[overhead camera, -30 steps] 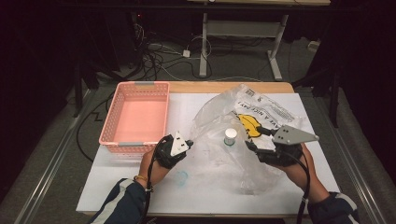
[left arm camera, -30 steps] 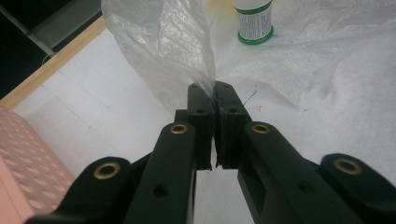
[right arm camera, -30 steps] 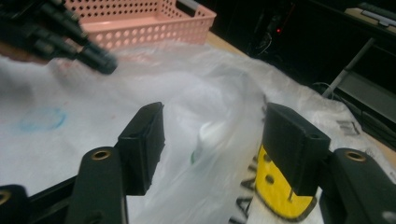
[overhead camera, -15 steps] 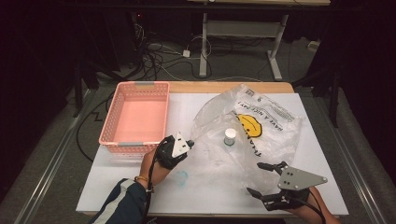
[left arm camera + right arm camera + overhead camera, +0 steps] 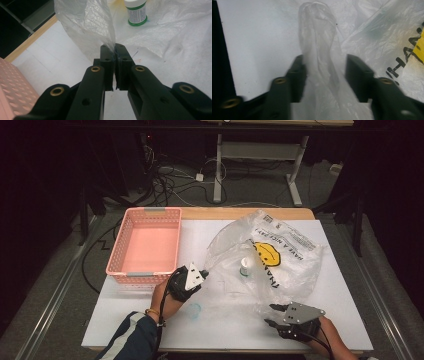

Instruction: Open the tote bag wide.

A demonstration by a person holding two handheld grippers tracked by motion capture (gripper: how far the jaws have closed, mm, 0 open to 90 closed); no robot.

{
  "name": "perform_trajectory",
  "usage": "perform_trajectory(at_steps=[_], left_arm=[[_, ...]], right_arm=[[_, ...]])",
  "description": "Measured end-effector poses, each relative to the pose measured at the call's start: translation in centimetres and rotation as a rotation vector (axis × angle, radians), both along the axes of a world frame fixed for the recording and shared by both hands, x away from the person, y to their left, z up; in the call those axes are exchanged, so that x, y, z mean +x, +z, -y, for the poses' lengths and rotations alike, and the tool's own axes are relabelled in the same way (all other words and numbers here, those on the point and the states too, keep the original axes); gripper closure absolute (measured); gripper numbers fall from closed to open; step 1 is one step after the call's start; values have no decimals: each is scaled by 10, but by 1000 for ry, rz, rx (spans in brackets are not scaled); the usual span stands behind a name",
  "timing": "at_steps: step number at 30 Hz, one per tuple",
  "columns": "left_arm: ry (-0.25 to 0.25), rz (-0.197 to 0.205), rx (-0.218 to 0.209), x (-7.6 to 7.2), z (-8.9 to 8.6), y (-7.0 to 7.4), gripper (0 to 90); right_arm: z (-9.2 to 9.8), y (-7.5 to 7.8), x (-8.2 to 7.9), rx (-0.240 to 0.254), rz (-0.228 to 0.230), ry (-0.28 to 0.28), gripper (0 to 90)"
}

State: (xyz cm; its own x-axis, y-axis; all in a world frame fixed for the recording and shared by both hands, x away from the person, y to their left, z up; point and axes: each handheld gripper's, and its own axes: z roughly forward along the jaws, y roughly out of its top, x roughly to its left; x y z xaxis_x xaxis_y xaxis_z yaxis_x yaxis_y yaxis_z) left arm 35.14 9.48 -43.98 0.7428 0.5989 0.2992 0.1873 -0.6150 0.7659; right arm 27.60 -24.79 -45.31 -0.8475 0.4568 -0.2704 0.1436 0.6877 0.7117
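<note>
1. Plastic bag (image 5: 280, 255) lies crumpled on white table (image 5: 345, 320), right of pink basket (image 5: 145, 245).
2. L gripper (image 5: 115, 50) clenched on bag's left edge, film pinched tight betw. jaws.
3. R gripper (image 5: 324, 72) at bag's near corner; jaws just been closing, a twist of film betw. them, pads not yet pressing.
4. Small white bottle (image 5: 245, 267) upright inside bag.

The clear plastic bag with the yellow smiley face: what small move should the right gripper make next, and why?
Probably close the right gripper fully. Its jaws have just been closing, and a loop of the clear plastic bag with the yellow smiley face lies between them, apparently not yet pinched. The left gripper is already shut on the bag's other side.
</note>
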Motion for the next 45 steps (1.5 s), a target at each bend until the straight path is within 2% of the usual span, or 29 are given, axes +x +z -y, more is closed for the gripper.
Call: perform_trajectory(at_steps=[5,9,14,19,21,26,28,35,40,45], left_arm=[[2,6,4,0,0,0,838],[17,23,-21,0,-5,5,838],[17,41,-38,0,-6,9,840],[20,59,-66,-8,-14,18,842],[29,59,-86,-12,-20,21,842],[62,55,-78,-18,-34,20,842],[75,55,-88,-19,-40,21,842],[87,101,-132,-26,-47,39,841],[86,136,-156,-31,-50,53,841],[89,168,-189,-35,-55,68,841]], right_arm=[[4,3,3,10,25,-16,821],[7,11,4,48,66,-30,874],[7,20,9,83,129,-51,890],[9,32,16,128,178,-80,894],[10,35,18,140,186,-76,894],[6,41,19,150,205,-68,894],[4,44,19,155,214,-57,895],[1,67,17,200,284,-45,896],[8,84,20,243,326,-59,897],[15,98,24,266,368,-79,897]])
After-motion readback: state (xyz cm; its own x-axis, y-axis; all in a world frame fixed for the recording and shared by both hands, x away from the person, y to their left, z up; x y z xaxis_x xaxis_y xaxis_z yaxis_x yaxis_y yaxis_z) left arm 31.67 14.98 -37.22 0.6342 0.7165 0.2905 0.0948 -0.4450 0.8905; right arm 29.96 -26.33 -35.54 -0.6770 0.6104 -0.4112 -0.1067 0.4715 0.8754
